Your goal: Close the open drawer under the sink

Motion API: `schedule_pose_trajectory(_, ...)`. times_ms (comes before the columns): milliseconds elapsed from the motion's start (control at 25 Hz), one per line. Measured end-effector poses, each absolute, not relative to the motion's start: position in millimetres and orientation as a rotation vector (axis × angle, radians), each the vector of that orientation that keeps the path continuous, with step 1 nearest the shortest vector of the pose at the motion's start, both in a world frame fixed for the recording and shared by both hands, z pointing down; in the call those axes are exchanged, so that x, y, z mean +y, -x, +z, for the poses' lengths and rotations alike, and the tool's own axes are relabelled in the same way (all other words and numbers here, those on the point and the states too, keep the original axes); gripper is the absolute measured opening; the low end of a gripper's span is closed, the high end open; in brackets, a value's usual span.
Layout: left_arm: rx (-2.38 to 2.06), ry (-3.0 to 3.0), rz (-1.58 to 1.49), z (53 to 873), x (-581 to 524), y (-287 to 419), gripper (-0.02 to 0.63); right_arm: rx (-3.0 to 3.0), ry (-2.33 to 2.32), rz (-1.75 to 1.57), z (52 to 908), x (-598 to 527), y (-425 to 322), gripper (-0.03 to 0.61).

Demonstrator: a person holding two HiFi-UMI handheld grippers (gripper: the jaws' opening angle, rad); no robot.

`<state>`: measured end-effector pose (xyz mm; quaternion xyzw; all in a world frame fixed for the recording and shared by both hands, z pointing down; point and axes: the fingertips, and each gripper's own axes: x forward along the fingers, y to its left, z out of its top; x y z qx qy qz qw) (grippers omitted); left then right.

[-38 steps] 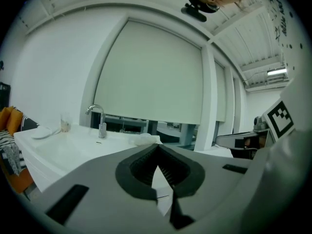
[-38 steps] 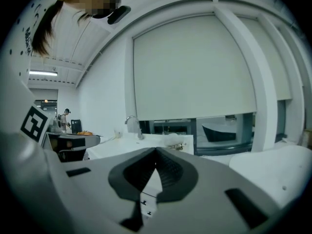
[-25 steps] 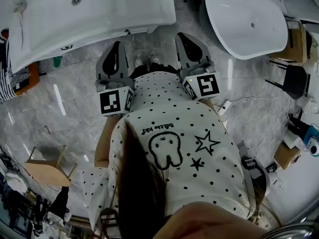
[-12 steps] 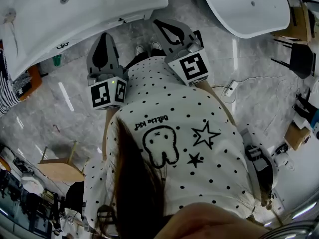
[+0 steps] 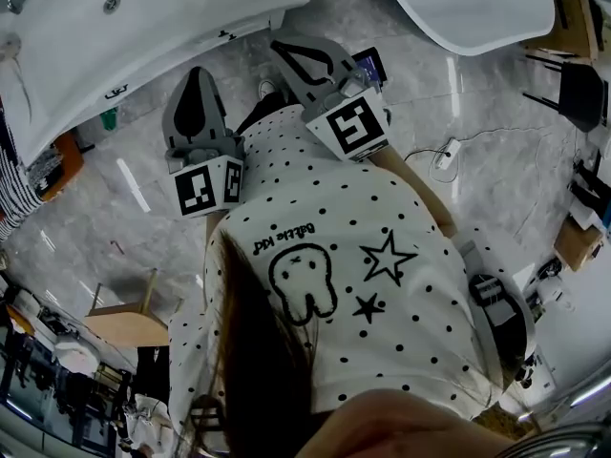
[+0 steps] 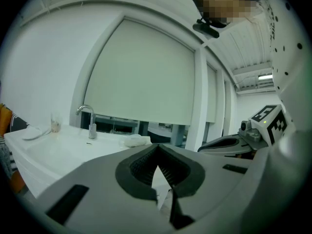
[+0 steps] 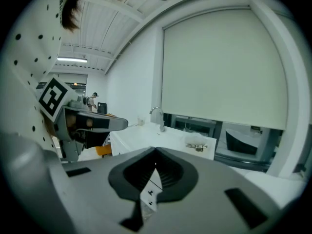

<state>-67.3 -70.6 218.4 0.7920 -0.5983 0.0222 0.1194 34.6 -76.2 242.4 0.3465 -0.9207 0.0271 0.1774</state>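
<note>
1. the sink [image 5: 191,12] fills the eleven o'clock part of the head view, seen from above. the drawer under it shows in no view, probably hidden below the basin's front edge, so how far out it stands cannot be told.
2. the left gripper [image 5: 196,82] is clenched, its jaws meeting at the tips with nothing between them. it is held out from the torso toward twelve o'clock, likely just parked.
3. the right gripper [image 5: 284,51] is likewise closed and empty. it slants toward eleven o'clock at the sink's near corner, so it looks like the one being lined up. closed jaws make a blunt pusher, and a shove needs no grasp.
4. both gripper views look across the counter top, with the tap [image 6: 86,112] at nine o'clock in the left one. the grippers probably sit above drawer height and would have to drop.
5. the wooden stool [image 5: 119,321] at eight o'clock stands well apart, out of the way.
</note>
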Motion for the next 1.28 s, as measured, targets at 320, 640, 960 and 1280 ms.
schedule_pose_trajectory(320,-1.759,-2.29,0.049,220.1,-68.8,72.1,0.005,-2.609,-0.957,0.065,243.1,-74.6,-31.5,0.012)
schedule_pose_trajectory(640,-1.751,-2.28,0.032,222.1,-68.3,75.0,0.005,-2.6,-0.97,0.067,244.7,-73.9,-31.8,0.012)
schedule_pose_trajectory(960,-1.744,-2.278,0.023,221.7,-68.4,76.3,0.005,-2.597,-0.984,0.081,244.6,-74.8,-33.7,0.012)
schedule_pose_trajectory(1280,-1.747,-2.264,0.008,223.6,-66.6,77.1,0.005,-2.596,-0.985,0.087,247.0,-73.9,-35.9,0.012)
